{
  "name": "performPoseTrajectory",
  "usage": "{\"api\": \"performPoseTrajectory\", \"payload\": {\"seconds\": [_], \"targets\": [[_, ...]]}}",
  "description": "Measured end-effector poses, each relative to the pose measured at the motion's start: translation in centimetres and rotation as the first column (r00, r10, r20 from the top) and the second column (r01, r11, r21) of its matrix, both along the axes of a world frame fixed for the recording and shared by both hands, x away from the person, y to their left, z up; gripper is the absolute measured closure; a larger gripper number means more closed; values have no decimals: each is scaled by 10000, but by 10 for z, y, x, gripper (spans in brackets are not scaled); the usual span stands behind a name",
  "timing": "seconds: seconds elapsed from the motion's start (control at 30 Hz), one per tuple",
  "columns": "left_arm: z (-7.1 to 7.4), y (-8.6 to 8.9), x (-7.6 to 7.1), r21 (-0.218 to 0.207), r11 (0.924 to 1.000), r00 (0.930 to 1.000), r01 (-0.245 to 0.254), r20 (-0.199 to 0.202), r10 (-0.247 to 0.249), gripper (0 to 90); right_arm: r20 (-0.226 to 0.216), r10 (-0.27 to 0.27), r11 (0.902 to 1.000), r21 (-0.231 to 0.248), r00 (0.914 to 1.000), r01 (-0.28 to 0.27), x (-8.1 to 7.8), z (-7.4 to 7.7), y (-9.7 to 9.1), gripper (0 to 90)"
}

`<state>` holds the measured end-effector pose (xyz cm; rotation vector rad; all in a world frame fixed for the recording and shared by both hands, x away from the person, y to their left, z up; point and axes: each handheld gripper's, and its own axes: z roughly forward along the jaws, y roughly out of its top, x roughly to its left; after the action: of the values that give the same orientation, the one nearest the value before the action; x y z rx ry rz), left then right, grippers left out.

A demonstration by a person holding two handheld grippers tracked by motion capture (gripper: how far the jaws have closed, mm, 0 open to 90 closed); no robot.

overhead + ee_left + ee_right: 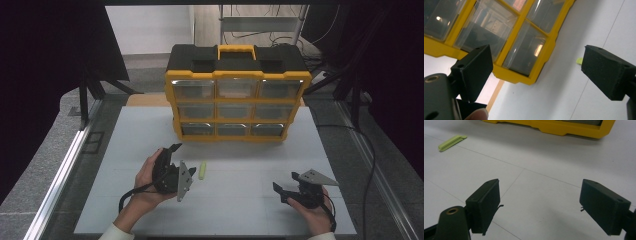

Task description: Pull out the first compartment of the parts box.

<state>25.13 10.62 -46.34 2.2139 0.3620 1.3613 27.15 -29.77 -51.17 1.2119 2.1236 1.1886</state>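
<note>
A yellow and black organizer box (238,102) with several clear drawers stands upright at the back of the white table (240,205). A small lime-green flat piece (202,170) lies on the table in front of it. My left gripper (183,160), rolled on its side, is open just left of the green piece, with nothing between its jaws. In the left gripper view the left gripper (536,62) faces the organizer box's (511,75) lower corner, and the green piece (579,60) peeks out beside one jaw. My right gripper (285,181) is open and empty at the front right; in its own view the right gripper (540,191) faces bare table, with the green piece (451,142) far left.
A carry handle (236,51) tops the organizer box. Metal rails (65,170) run along both sides of the table. Black curtains hang at left and right, and cables lie on the floor behind.
</note>
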Motion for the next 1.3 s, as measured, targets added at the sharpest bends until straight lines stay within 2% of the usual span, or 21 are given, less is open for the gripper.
{"api": "performPoseTrajectory", "payload": {"seconds": [0.37,0.43,0.53,1.3], "targets": [[10,1,6,-29,10000,9996,-76,272,77,104,-20,-34,10000,-23,10000,34,0,0,0,170],[11,2,7,-154,9998,9995,-83,304,87,104,-22,-42,10000,-31,10000,42,0,0,0,170],[16,4,8,-66,9999,9992,-107,392,109,105,-20,-75,9999,-71,10000,75,0,0,0,170],[41,10,18,-191,9997,9977,-165,652,177,105,-73,-180,9998,-81,9998,180,1,-1,-1,171]]}}
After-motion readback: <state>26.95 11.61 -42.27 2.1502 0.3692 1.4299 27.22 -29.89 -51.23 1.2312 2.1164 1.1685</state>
